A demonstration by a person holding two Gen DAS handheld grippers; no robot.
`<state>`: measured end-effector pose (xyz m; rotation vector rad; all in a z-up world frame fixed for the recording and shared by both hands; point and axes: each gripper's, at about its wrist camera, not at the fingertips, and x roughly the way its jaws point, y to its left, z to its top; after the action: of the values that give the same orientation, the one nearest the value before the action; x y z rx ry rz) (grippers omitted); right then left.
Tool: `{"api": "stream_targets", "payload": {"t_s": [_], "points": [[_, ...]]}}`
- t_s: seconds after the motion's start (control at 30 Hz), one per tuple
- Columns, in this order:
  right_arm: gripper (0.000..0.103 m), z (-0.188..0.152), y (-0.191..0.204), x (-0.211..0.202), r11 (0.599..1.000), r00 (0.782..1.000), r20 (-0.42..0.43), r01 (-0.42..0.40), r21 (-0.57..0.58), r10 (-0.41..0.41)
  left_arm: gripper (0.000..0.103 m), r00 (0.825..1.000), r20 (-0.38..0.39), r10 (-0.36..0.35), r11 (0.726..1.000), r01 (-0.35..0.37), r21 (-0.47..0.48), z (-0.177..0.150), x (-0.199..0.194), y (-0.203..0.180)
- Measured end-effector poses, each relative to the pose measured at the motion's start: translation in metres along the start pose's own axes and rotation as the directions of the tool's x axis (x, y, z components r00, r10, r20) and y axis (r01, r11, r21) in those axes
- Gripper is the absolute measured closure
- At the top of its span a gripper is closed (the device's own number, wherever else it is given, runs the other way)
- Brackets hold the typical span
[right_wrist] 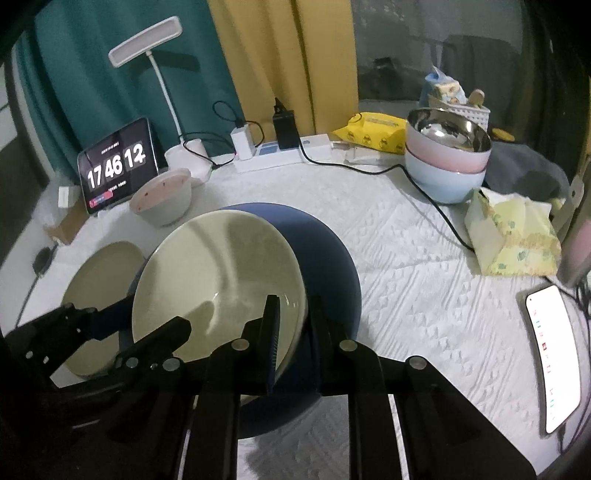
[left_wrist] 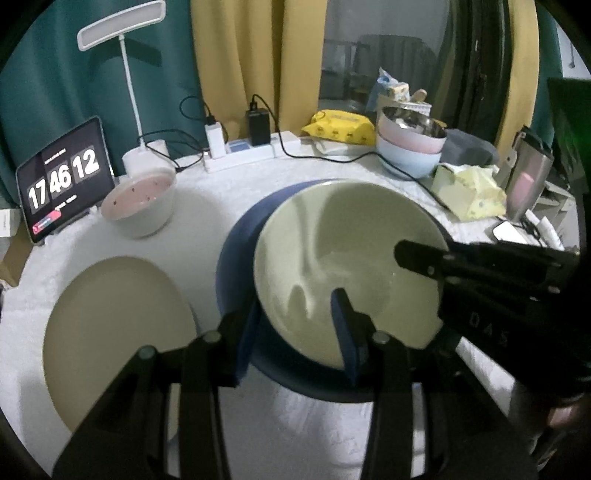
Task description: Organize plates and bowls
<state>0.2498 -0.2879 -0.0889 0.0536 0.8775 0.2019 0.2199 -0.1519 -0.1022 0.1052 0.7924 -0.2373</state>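
Observation:
A pale green plate [left_wrist: 351, 240] [right_wrist: 221, 266] hangs tilted just above a larger blue plate [left_wrist: 236, 251] [right_wrist: 325, 258] on the white table cover. My left gripper [left_wrist: 295, 301] is shut on its near left rim, one pad under the edge and one on top. My right gripper [right_wrist: 294, 299] is shut on the opposite rim, and reaches in from the right in the left wrist view. A beige plate [left_wrist: 110, 332] [right_wrist: 103, 269] lies flat to the left. A white bowl with a pink inside [left_wrist: 140, 206] stands behind it. Stacked pink and blue bowls [right_wrist: 447, 162] with a steel one on top stand at the back right.
Along the back stand a tablet clock [left_wrist: 62, 181], a white desk lamp [left_wrist: 122, 29] and a power strip [right_wrist: 280, 151] with chargers. A black cable [right_wrist: 436, 206] crosses the cover to the right. A tissue pack [right_wrist: 513, 240] and a lit phone [right_wrist: 550, 354] lie at the right.

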Motion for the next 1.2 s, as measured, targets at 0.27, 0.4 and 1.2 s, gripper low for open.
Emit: {"api": "stream_targets", "payload": {"t_s": [0.27, 0.4, 1.2], "points": [[0.073, 0.001, 0.002, -0.002, 0.997, 1.000, 0.002, -0.031, -0.065, 0.031, 0.062, 1.000, -0.004, 0.022, 0.998, -0.022, 0.056, -0.003, -0.004, -0.011], [0.057, 0.001, 0.006, -0.003, 0.995, 0.999, 0.020, -0.043, -0.094, 0.045, 0.062, 0.999, -0.007, 0.044, 0.997, -0.044, 0.067, -0.005, -0.002, -0.016], [0.056, 0.014, -0.012, -0.010, 0.995, 0.994, 0.059, -0.089, -0.048, 0.092, 0.058, 0.996, 0.038, 0.079, 0.997, -0.079, -0.004, 0.009, -0.010, 0.001]]}}
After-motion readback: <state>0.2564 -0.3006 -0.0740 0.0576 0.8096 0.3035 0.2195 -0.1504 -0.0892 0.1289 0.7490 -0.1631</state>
